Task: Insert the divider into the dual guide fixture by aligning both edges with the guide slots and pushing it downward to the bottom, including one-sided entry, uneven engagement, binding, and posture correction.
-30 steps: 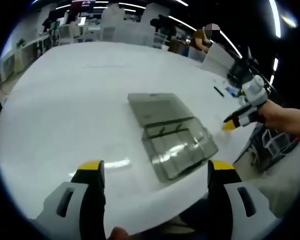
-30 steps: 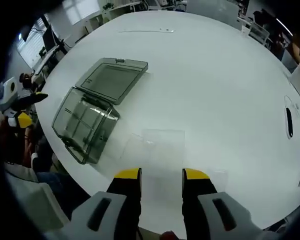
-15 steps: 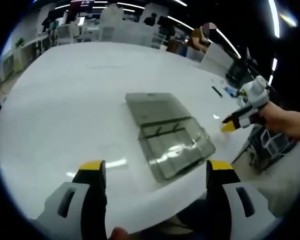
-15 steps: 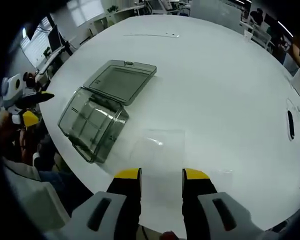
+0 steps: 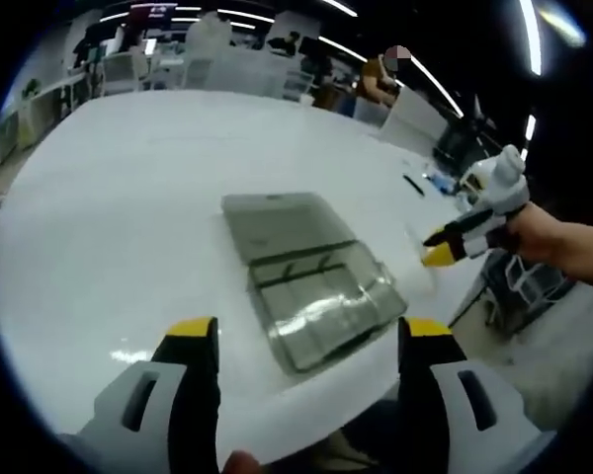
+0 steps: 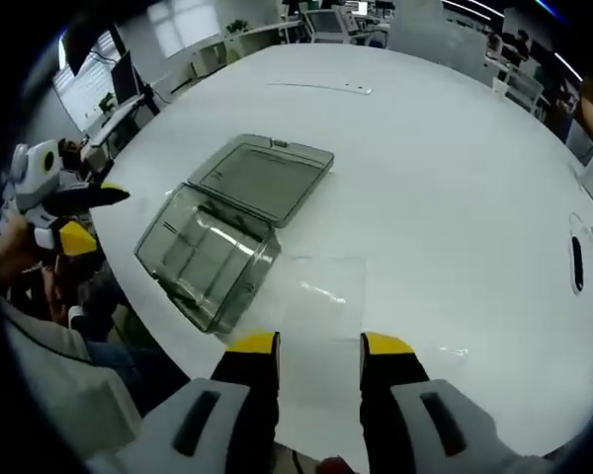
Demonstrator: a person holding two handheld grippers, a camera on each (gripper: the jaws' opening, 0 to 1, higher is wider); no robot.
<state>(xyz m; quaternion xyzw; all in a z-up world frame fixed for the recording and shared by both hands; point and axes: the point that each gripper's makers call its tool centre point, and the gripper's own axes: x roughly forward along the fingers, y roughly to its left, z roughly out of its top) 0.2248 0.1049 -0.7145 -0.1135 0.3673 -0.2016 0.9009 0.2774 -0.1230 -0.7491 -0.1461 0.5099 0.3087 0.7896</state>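
Note:
A smoky clear fixture box [image 6: 210, 259] lies on the white round table [image 6: 445, 197], its hinged lid [image 6: 267, 178] flat open behind it, with guide ribs inside. A clear divider sheet [image 6: 321, 294] lies flat on the table right of the box, just ahead of my right gripper [image 6: 319, 346], which is open and holds nothing. My left gripper [image 5: 309, 334] is open wide above the near table edge, with the box [image 5: 311, 291] straight ahead of it. The right gripper [image 5: 453, 242] comes into the left gripper view in a hand. The left gripper [image 6: 64, 212] shows beside the box.
A black pen-like item [image 6: 576, 265] and a thin strip [image 6: 321, 87] lie farther out on the table. The table edge [image 5: 306, 415] runs close under the left gripper. Desks, chairs and a person [image 5: 385, 79] stand behind the table.
The right gripper view has drawn nearer to the box and divider, both now larger and more central. The left gripper view has shifted a little. Box and divider lie as before.

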